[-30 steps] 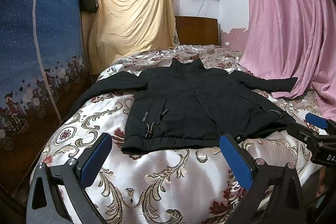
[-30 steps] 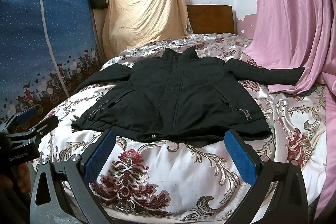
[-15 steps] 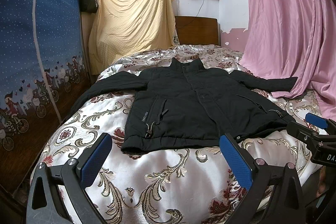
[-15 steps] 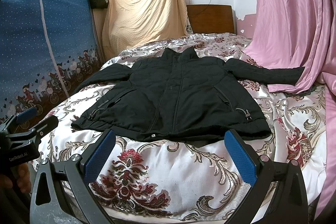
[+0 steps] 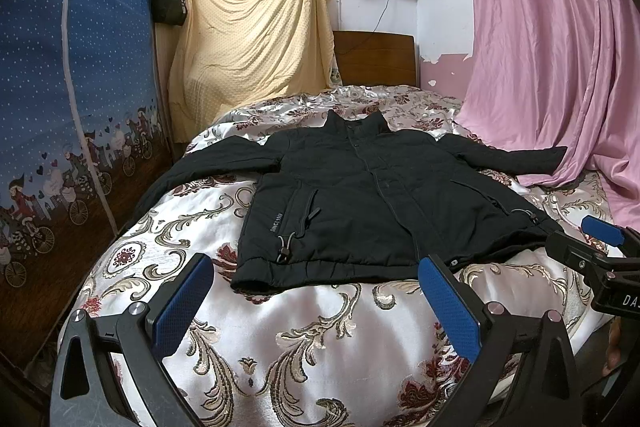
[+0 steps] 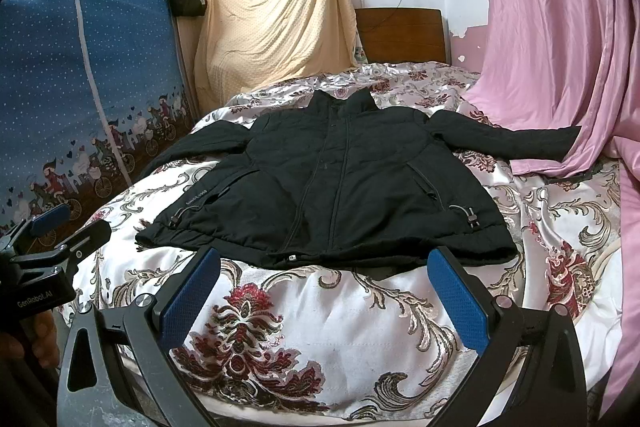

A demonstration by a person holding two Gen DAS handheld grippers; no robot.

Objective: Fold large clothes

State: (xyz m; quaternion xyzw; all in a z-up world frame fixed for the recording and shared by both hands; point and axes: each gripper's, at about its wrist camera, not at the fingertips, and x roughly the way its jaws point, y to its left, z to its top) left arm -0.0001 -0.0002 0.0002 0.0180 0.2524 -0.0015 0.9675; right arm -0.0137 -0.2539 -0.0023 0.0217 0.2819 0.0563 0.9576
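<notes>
Black padded zip-front jacket [image 5: 384, 203] lies face up and spread flat on the floral satin bedspread [image 5: 304, 339], collar toward the wooden headboard [image 5: 376, 59] and hem toward you, so its long axis runs straight away from both tools. Your left gripper [image 5: 316, 303] hangs just short of the hem with its blue-padded fingers [image 5: 182, 303] spread wide and nothing between them; your right gripper [image 6: 324, 291] is likewise splayed and empty, also just shy of the hem. The sleeves stretch sideways across that axis — one sleeve [image 5: 200, 167] trails off toward the blue printed fabric wardrobe [image 5: 60, 107], the other sleeve [image 6: 508, 141] reaches the pink satin curtain [image 6: 560, 47]. Judging by the views, your left tool sits nearer the hem corner with the toggle cord [image 5: 284, 247], and your right tool nearer the corner on the curtain side, so each hand has its own half. No fold has been started, I'd say; the likely opening is bringing a sleeve in over the chest. Both cuffs lie well beyond the hem, so you must reach past the body — and the thick padding may spring back if you pinch only a thin edge
</notes>
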